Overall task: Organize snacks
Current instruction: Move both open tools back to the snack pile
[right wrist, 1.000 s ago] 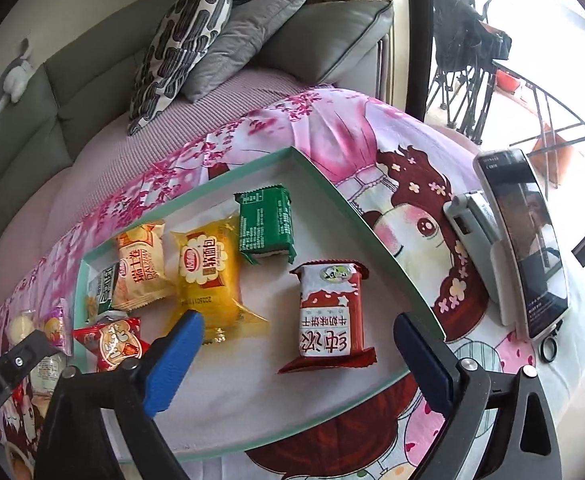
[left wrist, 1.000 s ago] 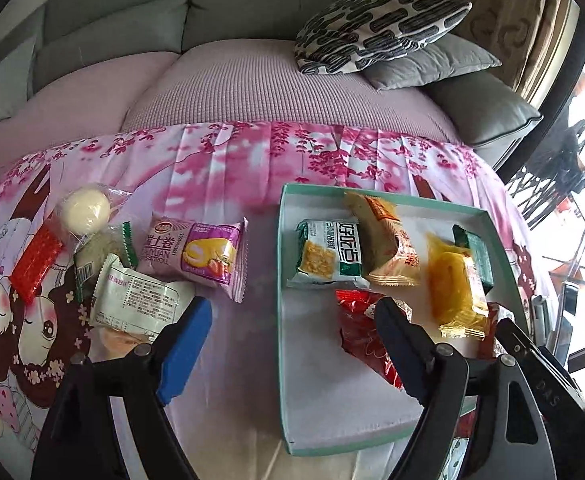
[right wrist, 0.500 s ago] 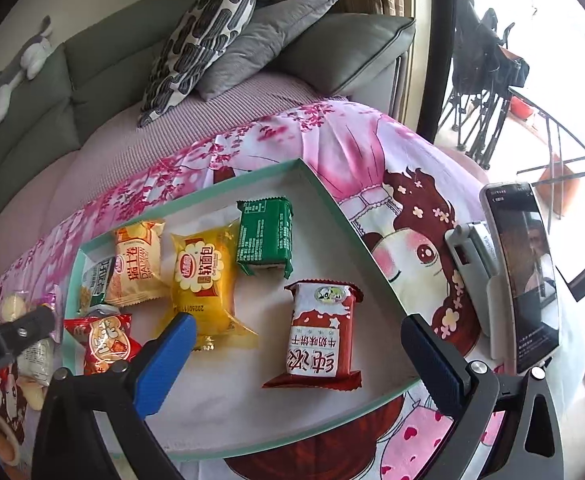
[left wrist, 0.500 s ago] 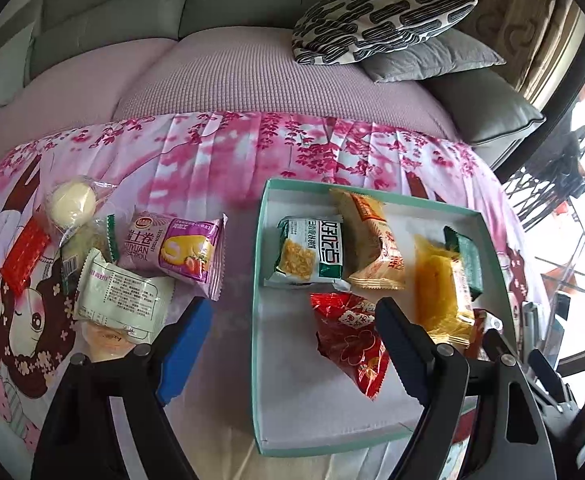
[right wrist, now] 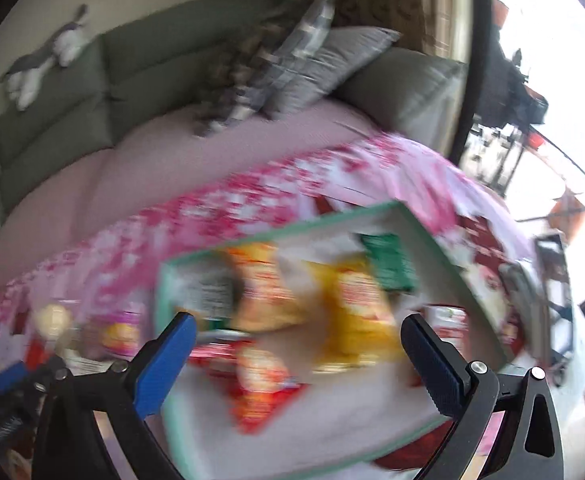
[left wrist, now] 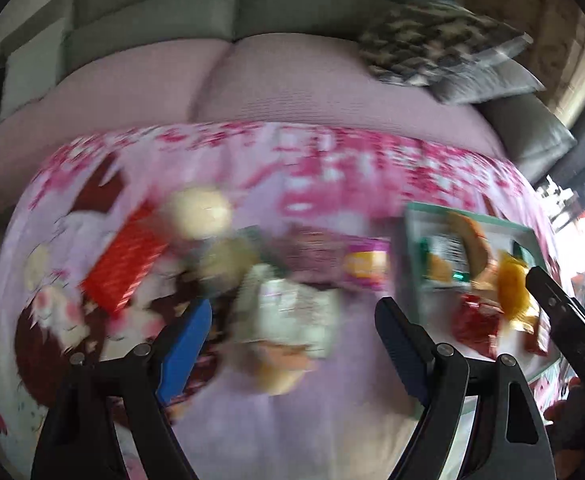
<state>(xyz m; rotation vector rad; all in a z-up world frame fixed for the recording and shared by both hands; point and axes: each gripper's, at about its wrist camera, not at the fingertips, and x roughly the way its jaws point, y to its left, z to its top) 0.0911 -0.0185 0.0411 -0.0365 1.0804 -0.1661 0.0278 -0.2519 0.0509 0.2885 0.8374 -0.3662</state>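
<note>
Both views are motion-blurred. My left gripper [left wrist: 292,332] is open and empty above a white snack packet [left wrist: 292,304] on the pink cloth. Around the packet lie a red packet [left wrist: 126,256], a round pale bun [left wrist: 200,210] and a purple packet [left wrist: 356,262]. The teal-rimmed tray [left wrist: 408,240] is to the right with several snacks. My right gripper [right wrist: 298,364] is open and empty over the tray [right wrist: 432,240], above a yellow packet [right wrist: 356,320], an orange packet [right wrist: 264,292], a red packet [right wrist: 256,380] and a green packet [right wrist: 388,264].
A grey-green sofa [left wrist: 172,12] with patterned and grey cushions [right wrist: 292,68] stands behind the table. A phone on a stand [right wrist: 552,280] is at the table's right end. The right gripper shows at the right edge of the left wrist view [left wrist: 564,320].
Both grippers have swung left. The left gripper now faces the loose snacks left of the tray. The right gripper has moved from the tray's right part toward its middle and left.
</note>
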